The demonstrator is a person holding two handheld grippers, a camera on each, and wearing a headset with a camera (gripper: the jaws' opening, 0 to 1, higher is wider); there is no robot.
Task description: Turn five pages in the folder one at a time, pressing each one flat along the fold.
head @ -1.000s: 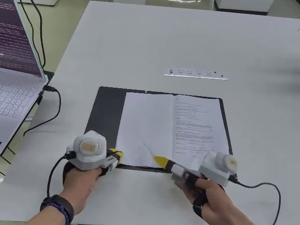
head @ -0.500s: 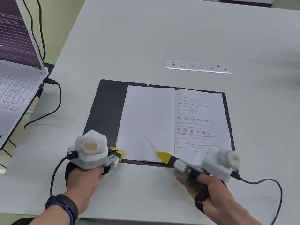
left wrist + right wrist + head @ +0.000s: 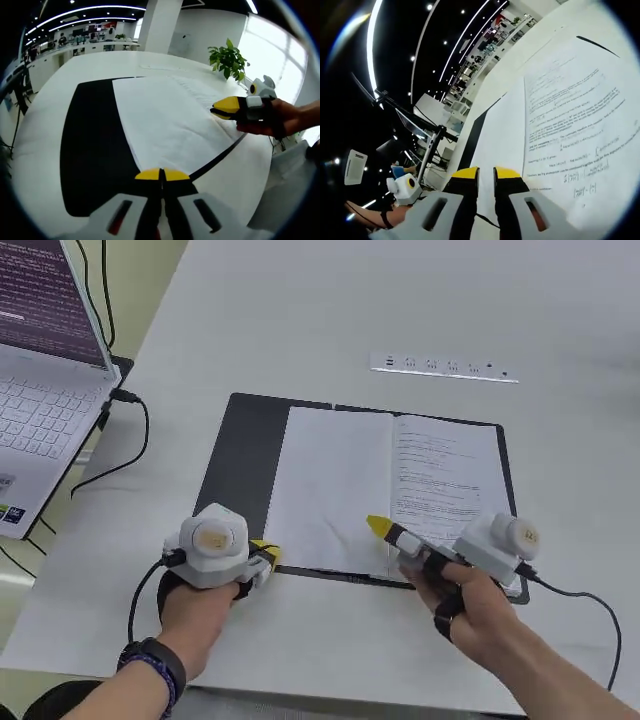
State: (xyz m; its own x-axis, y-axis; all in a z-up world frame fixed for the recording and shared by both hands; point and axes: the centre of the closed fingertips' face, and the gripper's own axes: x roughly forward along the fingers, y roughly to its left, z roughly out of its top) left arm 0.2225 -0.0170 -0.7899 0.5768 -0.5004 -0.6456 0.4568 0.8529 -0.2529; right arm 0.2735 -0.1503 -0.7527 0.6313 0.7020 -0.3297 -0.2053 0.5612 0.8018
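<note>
Find folder (image 3: pixel 240 465), black-covered, lying open and flat on white surface (image 3: pixel 300 320), in front of the person, fold running near to far. Note blank page (image 3: pixel 330 480) on left half and printed page (image 3: pixel 445 470) on right half, with a broad strip of bare black cover showing left of the blank page. See left gripper (image 3: pixel 264 555), held in left hand (image 3: pixel 195 605), at folder's near edge, yellow tips just beside blank page's near left corner. From left gripper view, read its fingers as pressed fully together, clamped on nothing, tips over the line where black cover meets white paper; cannot tell whether touching folder. See right gripper (image 3: pixel 377 526), held in right hand (image 3: pixel 465 598), reaching in from near right and pointing far and left, yellow tip over near part of the pages right at the fold. From right gripper view, read its fingers as drawn together with only a thin dark slit between them, nothing caught in it, aimed along the fold with blank page on one side and print on the other. Cannot tell whether tip rests on paper or hovers just above. Log both grippers well apart, blank page's near edge between them. Log open laptop (image 3: pixel 40 370) at far left, socket strip (image 3: pixel 445 367) set into surface beyond folder's far edge, potted plant (image 3: pixel 227 57) in background of left gripper view.
</note>
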